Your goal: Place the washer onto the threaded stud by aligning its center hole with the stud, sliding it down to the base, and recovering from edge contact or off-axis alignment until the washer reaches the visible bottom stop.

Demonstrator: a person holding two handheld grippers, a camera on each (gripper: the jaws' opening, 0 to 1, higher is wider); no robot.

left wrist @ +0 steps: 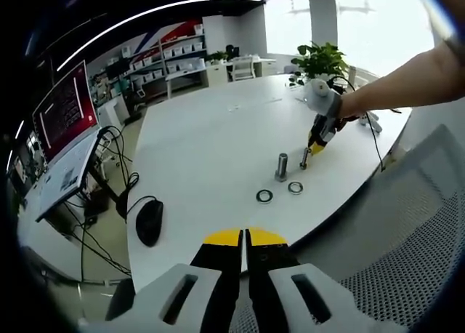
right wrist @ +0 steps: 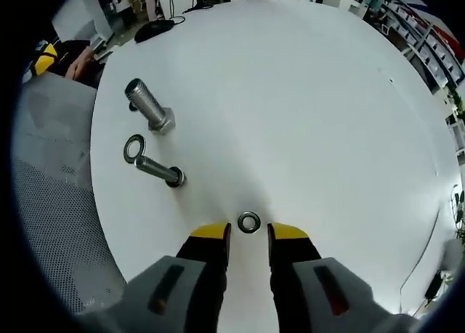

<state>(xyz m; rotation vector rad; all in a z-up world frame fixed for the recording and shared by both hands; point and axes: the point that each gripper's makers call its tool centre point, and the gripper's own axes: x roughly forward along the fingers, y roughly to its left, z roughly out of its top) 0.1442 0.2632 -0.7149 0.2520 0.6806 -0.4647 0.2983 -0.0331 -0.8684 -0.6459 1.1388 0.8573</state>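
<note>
Two threaded studs stand upright on the white round table [left wrist: 211,144]: a thick stud [left wrist: 281,166] [right wrist: 149,106] and a thinner stud [left wrist: 304,158] [right wrist: 158,169]. Two washers [left wrist: 264,196] [left wrist: 295,187] lie flat in front of them. In the right gripper view a small washer [right wrist: 248,222] lies on the table just ahead of my right gripper [right wrist: 249,233], whose jaws are open on either side of it. Another washer [right wrist: 134,147] lies by the thin stud. My right gripper [left wrist: 317,144] hovers low beside the thin stud. My left gripper [left wrist: 244,237] is shut, empty, back at the near table edge.
A black mouse [left wrist: 149,220] [right wrist: 154,29] lies near the table's edge, with cables hanging beyond it. A monitor [left wrist: 65,111] stands to the left, a potted plant [left wrist: 320,57] at the far side. A grey mesh chair [left wrist: 407,238] [right wrist: 51,166] sits against the table's edge.
</note>
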